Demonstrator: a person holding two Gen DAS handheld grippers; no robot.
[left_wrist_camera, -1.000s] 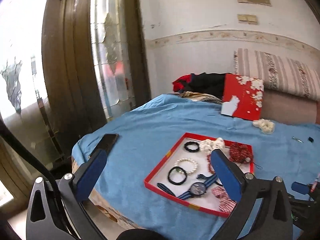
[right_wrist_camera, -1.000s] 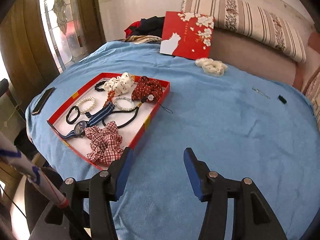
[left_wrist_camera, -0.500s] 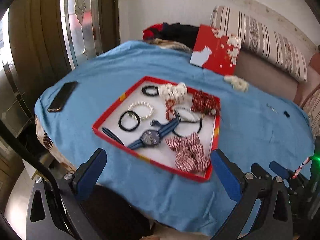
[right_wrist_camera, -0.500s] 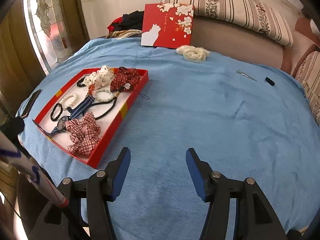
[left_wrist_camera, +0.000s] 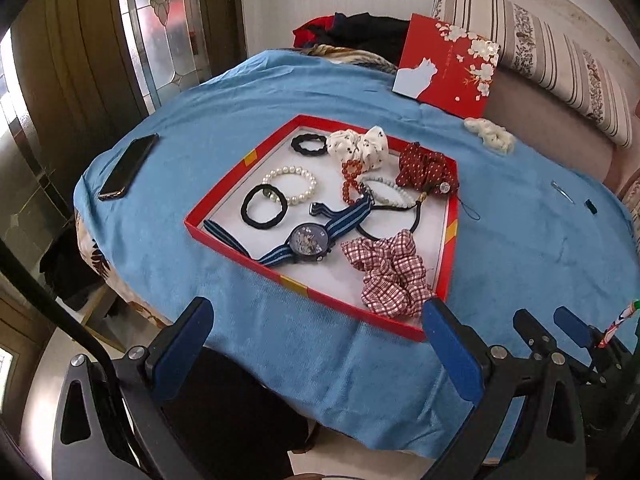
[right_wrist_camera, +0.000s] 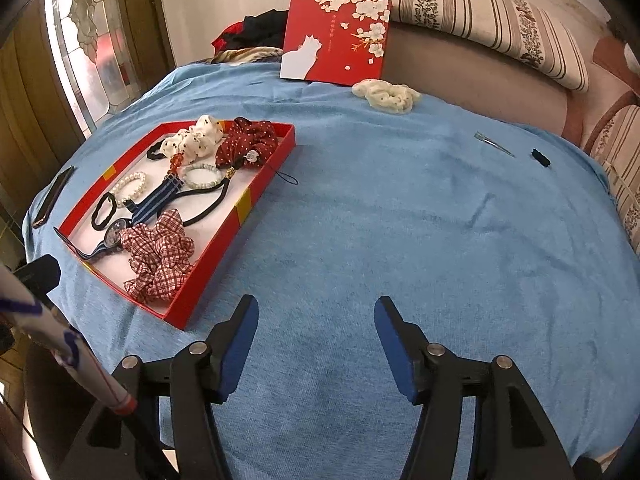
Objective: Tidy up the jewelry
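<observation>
Jewelry is lying in a shallow red tray (left_wrist_camera: 224, 204) on the blue-covered table (left_wrist_camera: 200, 128). In the left wrist view, a pearl bracelet (left_wrist_camera: 290, 184), a black hair tie (left_wrist_camera: 264, 211), a striped-strap watch (left_wrist_camera: 310, 238) and a checked scrunchie (left_wrist_camera: 390, 274) are sitting inside it. A dark phone (left_wrist_camera: 129, 166) is lying apart near the table's left edge. The left tongs (left_wrist_camera: 318, 320) are hovering spread wide over the tray's near rim, gripping nothing.

In the right wrist view, the right tongs (right_wrist_camera: 316, 326) are opening over bare blue cloth, nothing between them. The tray is sitting to their left. A cream scrunchie (right_wrist_camera: 386, 94) is resting beside an upright red box lid (right_wrist_camera: 336, 38), and 1 hair clip (right_wrist_camera: 494, 144) is lying well apart
</observation>
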